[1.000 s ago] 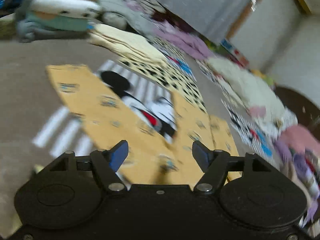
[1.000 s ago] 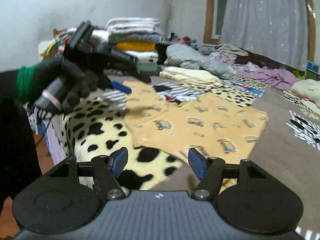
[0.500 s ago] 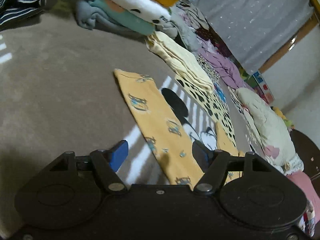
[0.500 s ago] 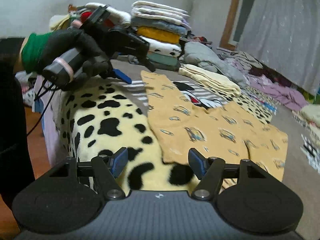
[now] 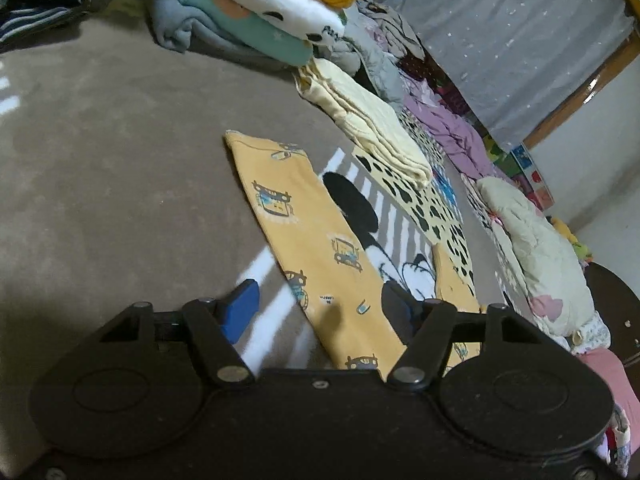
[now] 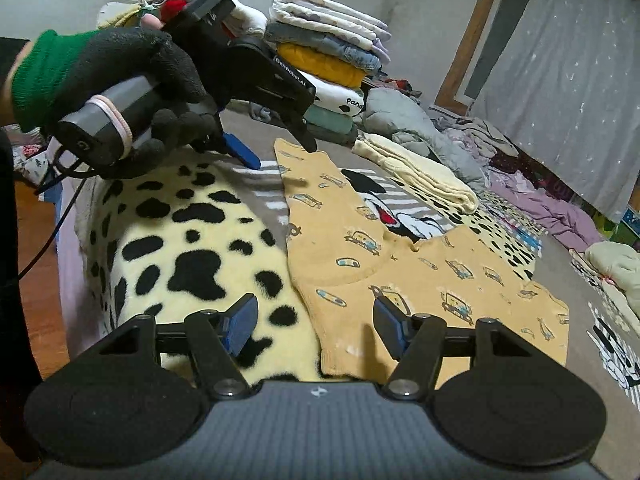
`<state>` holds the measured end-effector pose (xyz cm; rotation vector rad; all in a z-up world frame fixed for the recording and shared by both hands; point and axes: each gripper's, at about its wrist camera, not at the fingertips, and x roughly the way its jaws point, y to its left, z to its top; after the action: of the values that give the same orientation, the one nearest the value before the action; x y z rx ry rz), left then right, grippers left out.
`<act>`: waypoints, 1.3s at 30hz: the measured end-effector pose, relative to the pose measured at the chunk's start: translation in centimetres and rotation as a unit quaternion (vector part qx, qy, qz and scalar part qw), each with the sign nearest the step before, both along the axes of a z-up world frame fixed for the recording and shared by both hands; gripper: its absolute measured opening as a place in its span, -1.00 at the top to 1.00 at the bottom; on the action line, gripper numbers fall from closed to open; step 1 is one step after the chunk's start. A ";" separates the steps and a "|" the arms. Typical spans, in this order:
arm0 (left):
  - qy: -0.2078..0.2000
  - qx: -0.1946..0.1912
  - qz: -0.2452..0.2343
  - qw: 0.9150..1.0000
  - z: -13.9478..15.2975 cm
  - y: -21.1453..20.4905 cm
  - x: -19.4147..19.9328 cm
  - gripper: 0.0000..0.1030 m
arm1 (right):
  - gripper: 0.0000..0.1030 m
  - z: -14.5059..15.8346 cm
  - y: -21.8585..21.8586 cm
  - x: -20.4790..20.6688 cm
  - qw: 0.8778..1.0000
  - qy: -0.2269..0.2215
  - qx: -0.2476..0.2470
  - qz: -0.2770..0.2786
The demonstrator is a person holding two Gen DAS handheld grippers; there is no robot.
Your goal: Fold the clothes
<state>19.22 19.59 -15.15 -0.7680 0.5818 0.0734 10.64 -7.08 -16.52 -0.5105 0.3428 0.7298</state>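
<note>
A yellow garment printed with small cars [image 6: 408, 264] lies spread flat on the bed, partly over a cartoon-mouse blanket [image 6: 384, 204]. One long leg of the yellow garment [image 5: 304, 236] runs away from my left gripper [image 5: 320, 312], which is open just above its near part. In the right wrist view a gloved hand holds the left gripper [image 6: 280, 152] above the garment's far end. My right gripper [image 6: 316, 324] is open, hovering over the garment's near corner, with nothing between its fingers.
A tall stack of folded clothes [image 6: 324, 60] stands at the back. A folded cream cloth [image 5: 368, 128] lies beside the garment. A yellow black-spotted blanket [image 6: 184, 240] covers the bed's left edge. Loose clothes [image 6: 548, 204] and a grey curtain [image 6: 568, 72] are on the right.
The left gripper has swung down closer to the far leg of the garment. The right gripper has moved nearer to the garment's near corner. Both stayed open.
</note>
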 end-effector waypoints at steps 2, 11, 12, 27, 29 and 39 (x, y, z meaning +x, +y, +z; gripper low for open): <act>-0.016 0.023 -0.024 0.999 0.9 -1.0 0.2 -0.28 | -0.23 -0.1 0.8 0.2 1.000 -0.010 -0.007 -0.002; -0.064 0.075 -0.093 0.991 4.9 -5.1 2.3 -0.28 | 0.18 -0.4 5.4 0.4 0.995 -0.069 -0.070 -0.001; -0.066 0.076 -0.094 0.990 5.1 -5.3 2.4 -0.28 | 0.22 -0.5 5.7 0.4 0.994 -0.072 -0.079 -0.001; -0.050 0.099 -0.139 0.984 7.3 -8.7 7.7 -0.28 | 0.55 -0.6 5.7 1.9 0.994 -0.049 -0.097 0.005; -0.033 0.122 -0.164 0.978 7.3 -10.1 10.4 -0.28 | 0.55 -0.6 5.9 2.3 0.995 -0.049 -0.091 -0.001; 0.092 0.200 -0.242 0.945 2.3 -15.3 22.2 0.31 | 0.87 1.4 2.9 3.7 1.000 0.001 0.019 -0.001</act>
<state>41.38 4.29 -12.84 -0.2096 0.8872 -0.1883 14.32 -4.22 -15.16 -0.4732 0.3308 0.7331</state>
